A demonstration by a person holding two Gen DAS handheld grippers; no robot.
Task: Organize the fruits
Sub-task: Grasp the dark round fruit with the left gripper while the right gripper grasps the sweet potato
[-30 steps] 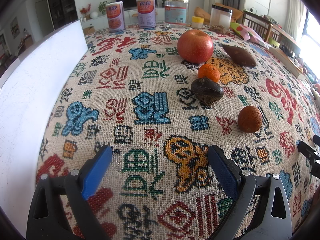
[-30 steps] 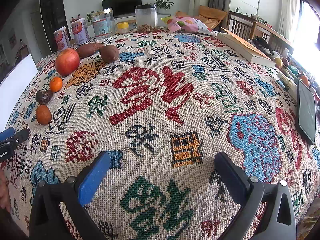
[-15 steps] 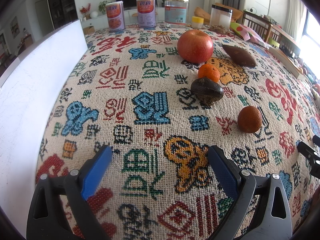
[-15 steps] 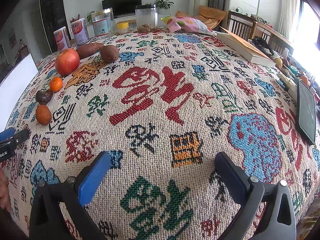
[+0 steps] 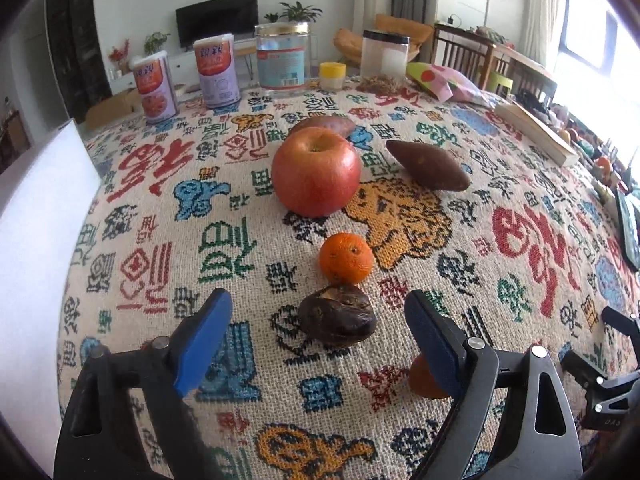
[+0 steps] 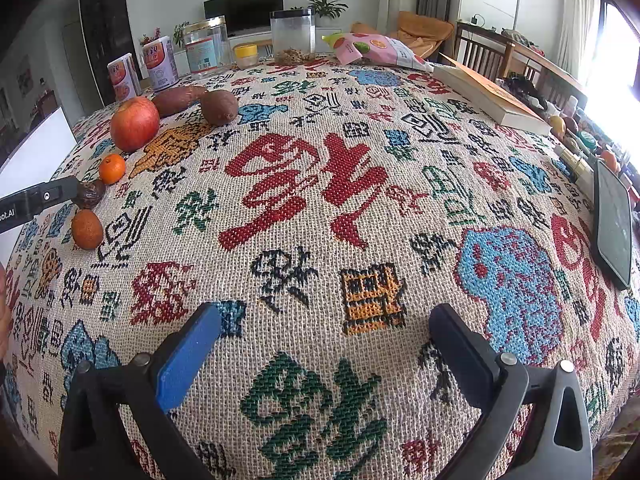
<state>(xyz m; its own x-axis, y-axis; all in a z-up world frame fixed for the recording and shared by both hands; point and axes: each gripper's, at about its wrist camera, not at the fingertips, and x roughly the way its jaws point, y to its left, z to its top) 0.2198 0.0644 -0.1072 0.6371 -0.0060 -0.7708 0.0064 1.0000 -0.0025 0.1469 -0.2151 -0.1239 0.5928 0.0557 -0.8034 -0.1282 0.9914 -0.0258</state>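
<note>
On the patterned tablecloth (image 5: pixel 224 216) a row of fruit runs away from me: a dark wrinkled fruit (image 5: pixel 336 316), a small orange (image 5: pixel 346 258) and a red apple (image 5: pixel 316 172). My left gripper (image 5: pixel 316 300) stands around the dark fruit. Its jaws are closing, and both blue pads are still apart from the fruit. A second orange fruit (image 5: pixel 420 380) is half hidden behind the right finger. Two sweet potatoes (image 5: pixel 428 166) lie beyond the apple. My right gripper (image 6: pixel 324 312) hangs open over bare cloth, holding nothing. In its view the left gripper's finger (image 6: pixel 36 200) reaches the dark fruit (image 6: pixel 91 194).
Two cans (image 5: pixel 154 88), a clear jar (image 5: pixel 284 60), a yellow-lidded pot (image 5: pixel 333 74) and a snack bag (image 6: pixel 372 50) stand at the far edge. A book (image 6: pixel 492 98) and a phone (image 6: pixel 614 222) lie on the right. A white board (image 5: pixel 36 216) borders the left.
My left gripper has moved forward along the table to the fruit row, so the dark fruit now sits between its jaws, which stand narrower. The right gripper has not moved.
</note>
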